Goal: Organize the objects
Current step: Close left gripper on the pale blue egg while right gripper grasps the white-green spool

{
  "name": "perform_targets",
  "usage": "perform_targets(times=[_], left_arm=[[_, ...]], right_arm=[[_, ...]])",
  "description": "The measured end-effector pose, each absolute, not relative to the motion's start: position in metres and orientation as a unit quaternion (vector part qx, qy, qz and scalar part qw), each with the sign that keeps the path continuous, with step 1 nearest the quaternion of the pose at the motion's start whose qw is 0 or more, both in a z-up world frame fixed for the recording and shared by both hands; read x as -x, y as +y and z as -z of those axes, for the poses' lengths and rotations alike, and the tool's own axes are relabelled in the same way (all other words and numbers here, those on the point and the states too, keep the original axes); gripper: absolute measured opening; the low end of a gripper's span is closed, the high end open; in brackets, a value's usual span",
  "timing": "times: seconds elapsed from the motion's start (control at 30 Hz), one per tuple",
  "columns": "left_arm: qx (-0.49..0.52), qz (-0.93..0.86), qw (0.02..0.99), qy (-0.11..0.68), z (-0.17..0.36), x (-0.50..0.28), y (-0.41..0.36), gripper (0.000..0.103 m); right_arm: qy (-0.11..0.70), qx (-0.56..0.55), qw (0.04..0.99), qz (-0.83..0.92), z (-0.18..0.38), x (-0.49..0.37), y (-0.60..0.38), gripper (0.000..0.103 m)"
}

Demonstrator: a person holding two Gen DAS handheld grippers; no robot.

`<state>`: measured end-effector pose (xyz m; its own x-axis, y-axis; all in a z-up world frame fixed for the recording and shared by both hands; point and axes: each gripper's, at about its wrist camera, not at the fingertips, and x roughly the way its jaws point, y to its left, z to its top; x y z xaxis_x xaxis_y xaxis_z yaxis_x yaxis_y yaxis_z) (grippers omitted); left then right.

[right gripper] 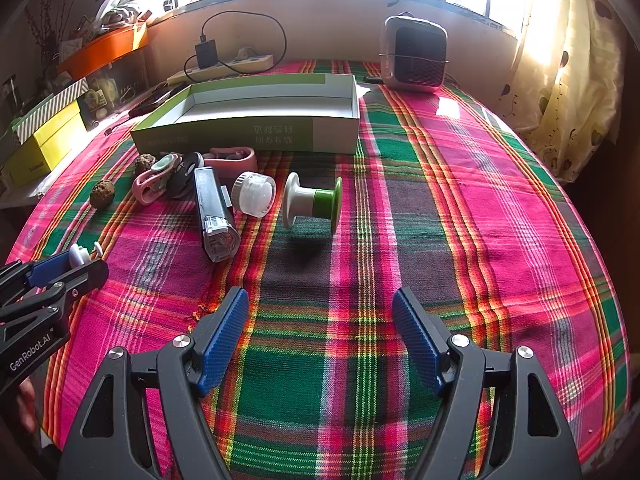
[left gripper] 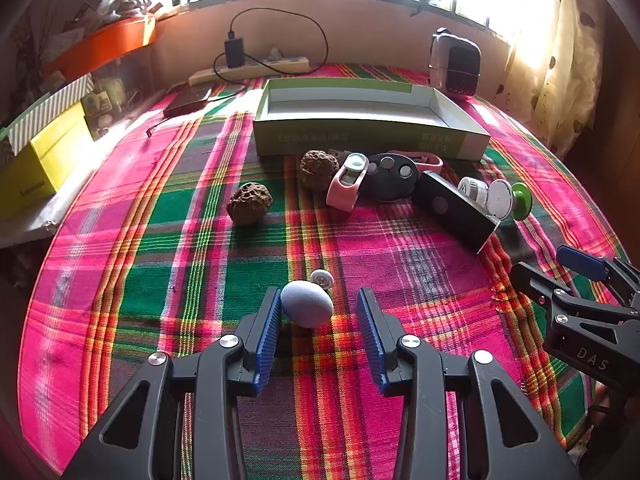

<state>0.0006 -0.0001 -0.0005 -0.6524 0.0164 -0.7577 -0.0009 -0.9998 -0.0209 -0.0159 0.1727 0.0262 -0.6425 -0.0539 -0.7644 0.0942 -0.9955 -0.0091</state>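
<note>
Straddling the pale blue egg (left gripper: 307, 304) with my left gripper (left gripper: 318, 332), fingers spread, it touches my left pad, long axis crosswise, well short of the green box (left gripper: 360, 136); my right gripper (right gripper: 320, 340) hovers spread, empty.

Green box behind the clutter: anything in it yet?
Empty as far as visible: the green box shows only bare white floor and walls; its near corner is hidden by the front wall.

Open plaid cloth (right gripper: 460, 208) lay ahead on the right; leftward, the black case (right gripper: 214, 216), white jar (right gripper: 256, 194) and green-white spool (right gripper: 312, 204) crowded the box (right gripper: 248, 136) front.
</note>
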Motion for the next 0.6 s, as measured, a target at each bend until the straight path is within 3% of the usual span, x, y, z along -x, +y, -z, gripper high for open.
perform_targets(times=[0.6], left_arm=[[0.426, -0.901, 0.067, -0.042, -0.002, 0.003, -0.02, 0.036]], right_arm=[[0.02, -0.435, 0.034, 0.899, -0.029, 0.039, 0.182, 0.075]])
